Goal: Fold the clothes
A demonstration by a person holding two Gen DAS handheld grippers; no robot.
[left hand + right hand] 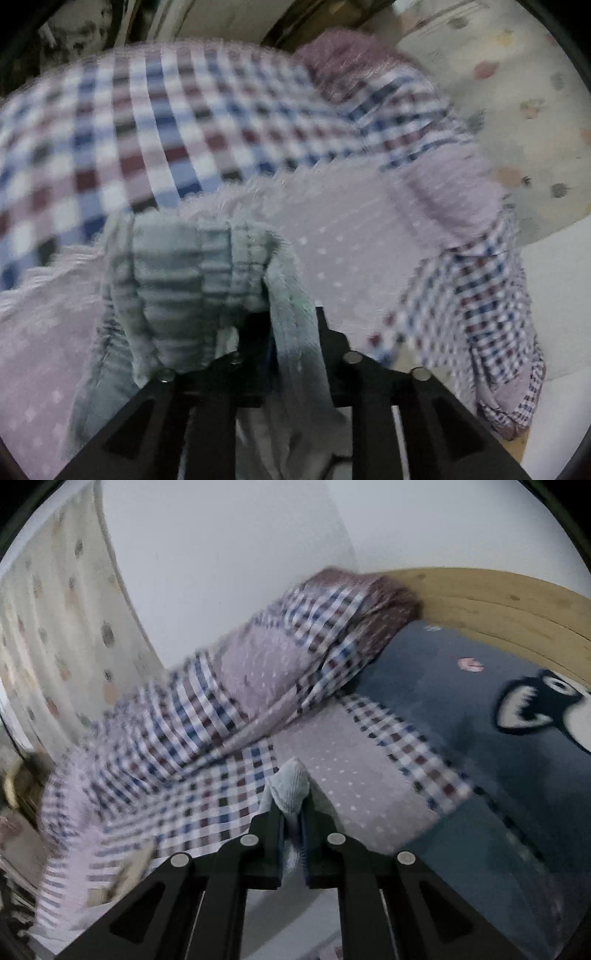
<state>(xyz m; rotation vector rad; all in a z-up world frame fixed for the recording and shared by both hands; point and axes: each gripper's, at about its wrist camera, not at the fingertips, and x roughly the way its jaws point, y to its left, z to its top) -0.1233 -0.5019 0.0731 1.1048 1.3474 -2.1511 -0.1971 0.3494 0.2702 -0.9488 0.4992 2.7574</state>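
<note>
Right tool [293, 834] pinches the pale garment [290, 786] edge; left tool [291, 332] partly spread around the cloth; lay it flat on the checked blanket [207, 786], edges aligned.

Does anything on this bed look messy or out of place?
Yes. The checked blanket lies rumpled and heaped against the wall rather than spread flat. The pale garment being folded is bunched between the left hand-held gripper's fingers; the right hand-held gripper pinches a corner.
</note>
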